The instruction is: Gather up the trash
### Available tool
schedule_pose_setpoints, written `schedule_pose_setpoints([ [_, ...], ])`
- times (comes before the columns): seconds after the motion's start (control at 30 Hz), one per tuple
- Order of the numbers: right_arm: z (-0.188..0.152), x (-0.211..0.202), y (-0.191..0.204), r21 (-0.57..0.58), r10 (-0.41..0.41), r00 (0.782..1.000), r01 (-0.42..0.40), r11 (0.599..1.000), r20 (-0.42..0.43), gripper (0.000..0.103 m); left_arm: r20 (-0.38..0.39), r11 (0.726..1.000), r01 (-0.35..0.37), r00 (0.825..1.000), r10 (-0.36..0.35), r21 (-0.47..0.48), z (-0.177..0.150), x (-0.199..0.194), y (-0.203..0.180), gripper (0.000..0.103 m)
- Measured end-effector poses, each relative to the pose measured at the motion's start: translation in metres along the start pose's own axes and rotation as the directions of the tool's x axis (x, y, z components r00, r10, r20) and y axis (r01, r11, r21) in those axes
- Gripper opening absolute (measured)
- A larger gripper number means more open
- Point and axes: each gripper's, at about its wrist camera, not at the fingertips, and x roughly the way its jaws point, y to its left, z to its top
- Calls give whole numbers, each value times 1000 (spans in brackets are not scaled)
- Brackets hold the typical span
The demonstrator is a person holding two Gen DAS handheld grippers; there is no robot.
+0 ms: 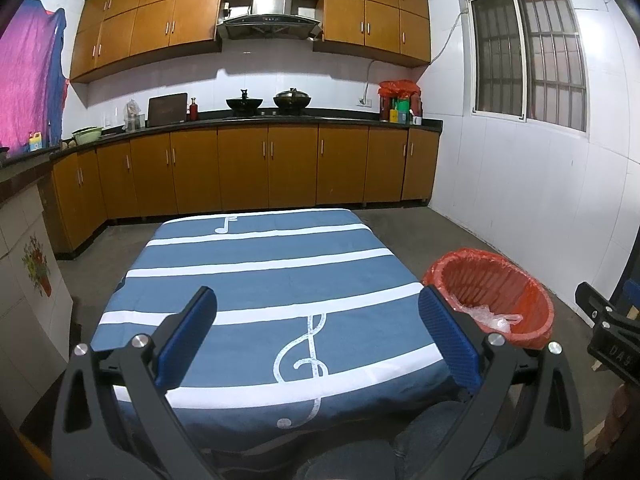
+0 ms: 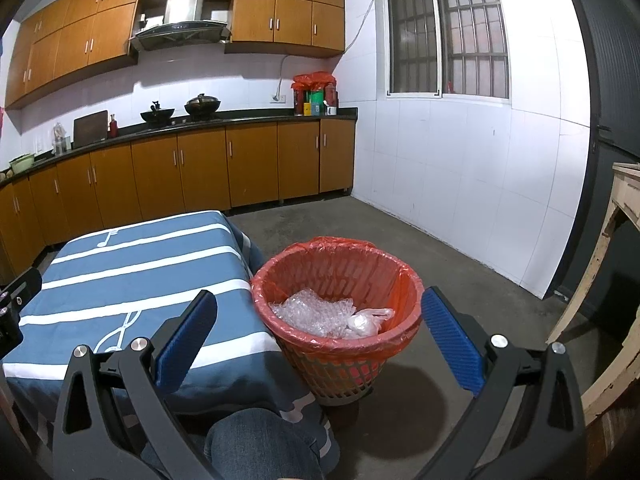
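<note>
Bubble wrap (image 2: 310, 312) and a knotted clear bag (image 2: 366, 322) lie in the red-lined bin (image 2: 400, 336) beside the counter's (image 2: 120, 272) right edge; left tool (image 1: 318, 336) and right tool (image 2: 320, 336) both spread, empty.

"DA9" on the right gripper (image 1: 612, 350) body; nothing else legible.

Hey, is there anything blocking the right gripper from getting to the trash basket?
Nothing visible does. The right gripper is open and empty, and the red-lined trash basket sits on the floor directly ahead, beside the table, its mouth uncovered with bubble wrap inside.
</note>
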Motion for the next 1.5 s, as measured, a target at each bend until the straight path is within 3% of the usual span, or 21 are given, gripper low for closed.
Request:
schedule_pose_setpoints([
  [1.5, -3, -1, 2, 2, 2, 1000, -2, 1000, -7, 101, -9, 999, -30, 1000, 29, -23, 0, 0, 2, 99],
])
